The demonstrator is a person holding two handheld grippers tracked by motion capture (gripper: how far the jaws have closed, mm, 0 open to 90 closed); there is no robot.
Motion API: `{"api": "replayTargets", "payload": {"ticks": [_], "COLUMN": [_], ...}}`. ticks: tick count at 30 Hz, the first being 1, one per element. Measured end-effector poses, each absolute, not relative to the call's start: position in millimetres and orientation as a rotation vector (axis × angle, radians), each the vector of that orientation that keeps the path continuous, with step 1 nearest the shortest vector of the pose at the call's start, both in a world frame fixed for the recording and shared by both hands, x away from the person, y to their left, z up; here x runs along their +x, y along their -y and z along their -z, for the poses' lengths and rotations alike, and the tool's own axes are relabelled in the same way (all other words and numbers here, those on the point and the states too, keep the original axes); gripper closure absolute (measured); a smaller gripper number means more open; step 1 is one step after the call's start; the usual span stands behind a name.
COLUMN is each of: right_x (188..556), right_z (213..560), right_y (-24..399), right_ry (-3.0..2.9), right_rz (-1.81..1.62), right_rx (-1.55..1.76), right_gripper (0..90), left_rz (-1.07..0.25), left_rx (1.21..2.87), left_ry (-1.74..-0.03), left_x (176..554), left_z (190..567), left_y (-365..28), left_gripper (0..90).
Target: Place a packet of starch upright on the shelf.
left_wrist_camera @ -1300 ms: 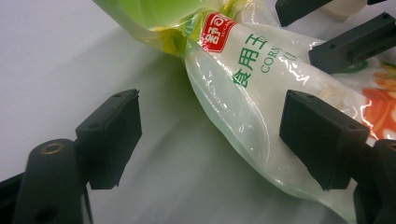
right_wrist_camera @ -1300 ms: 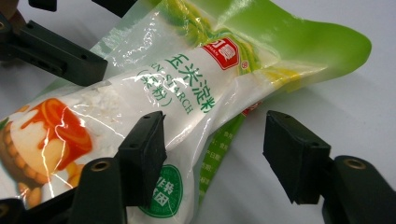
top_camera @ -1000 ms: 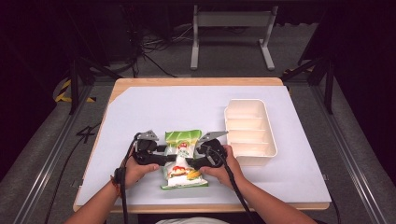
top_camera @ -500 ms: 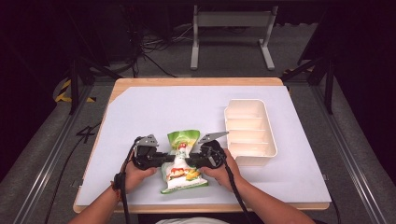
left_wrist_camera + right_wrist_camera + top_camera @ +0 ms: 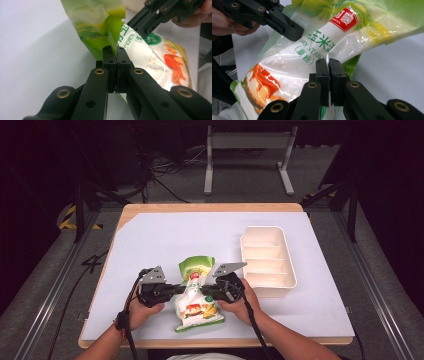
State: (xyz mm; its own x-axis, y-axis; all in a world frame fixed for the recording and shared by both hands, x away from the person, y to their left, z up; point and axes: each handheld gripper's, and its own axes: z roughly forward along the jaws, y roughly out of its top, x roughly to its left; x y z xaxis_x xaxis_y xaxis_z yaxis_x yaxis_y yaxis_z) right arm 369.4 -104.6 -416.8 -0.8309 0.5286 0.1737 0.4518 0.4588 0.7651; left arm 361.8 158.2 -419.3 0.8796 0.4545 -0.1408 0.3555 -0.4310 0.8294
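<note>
A bag of corn starch [image 5: 196, 297] lies near the front edge of the tabletop [image 5: 165, 235], a little left of the middle. It is a soft plastic pouch, white through its body with green at the top and along its borders, a red logo patch near the neck, Chinese lettering with "CORN STARCH" printed below it, and a picture of food in orange and red on the lower part. The film is glossy and wrinkled, and the pouch is pinched narrow at its waist, with the green top flaring above. Its long axis runs from the front edge toward the back edge, green top pointing away from the person.

The left gripper [image 5: 179, 288] has its jaws closed on the bag's left edge at the waist; in the left gripper view [image 5: 116, 60] the two black pads meet with the film caught between them. The right gripper [image 5: 204, 292] is clamped on the opposite edge at about the same height, its jaws likewise pressed together on the plastic in the right gripper view [image 5: 328, 68]. A hand holds each gripper, left hand [image 5: 144, 311] and right hand [image 5: 243, 304].

A white divided tray [image 5: 267, 261] sits toward the right edge, near the right hand but apart from the bag. The left half and the back of the tabletop are bare.
</note>
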Motion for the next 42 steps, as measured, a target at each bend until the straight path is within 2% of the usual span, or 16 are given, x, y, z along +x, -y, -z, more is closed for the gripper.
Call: {"api": "replayTargets", "payload": {"ticks": [11,22,29,42], "right_x": [355.2,345.3,341.0,355.4], "right_z": [390.3,363.3,344.7,298.6], "right_y": [114.2,128.4,139.7,171.9], "right_ry": [-2.506,-2.414,-2.355,-2.267], "right_rz": [-1.394,-1.416,-1.403,-1.349], "right_rx": [0.798,0.721,0.696,0.700], "right_gripper": [86.9,87.0,86.9,87.0], "left_rz": [-0.179,-0.254,-0.290,-0.312], "left_rx": [1.957,1.949,1.945,1.888], "left_ry": [-0.538,-0.444,-0.392,-0.344], "left_x": [349.8,345.9,350.8,379.2], "left_z": [394.2,364.9,343.6,305.5], "left_y": [-165.7,-152.0,-136.8,-101.5], "left_gripper": [89.2,89.3,89.3,89.4]}}
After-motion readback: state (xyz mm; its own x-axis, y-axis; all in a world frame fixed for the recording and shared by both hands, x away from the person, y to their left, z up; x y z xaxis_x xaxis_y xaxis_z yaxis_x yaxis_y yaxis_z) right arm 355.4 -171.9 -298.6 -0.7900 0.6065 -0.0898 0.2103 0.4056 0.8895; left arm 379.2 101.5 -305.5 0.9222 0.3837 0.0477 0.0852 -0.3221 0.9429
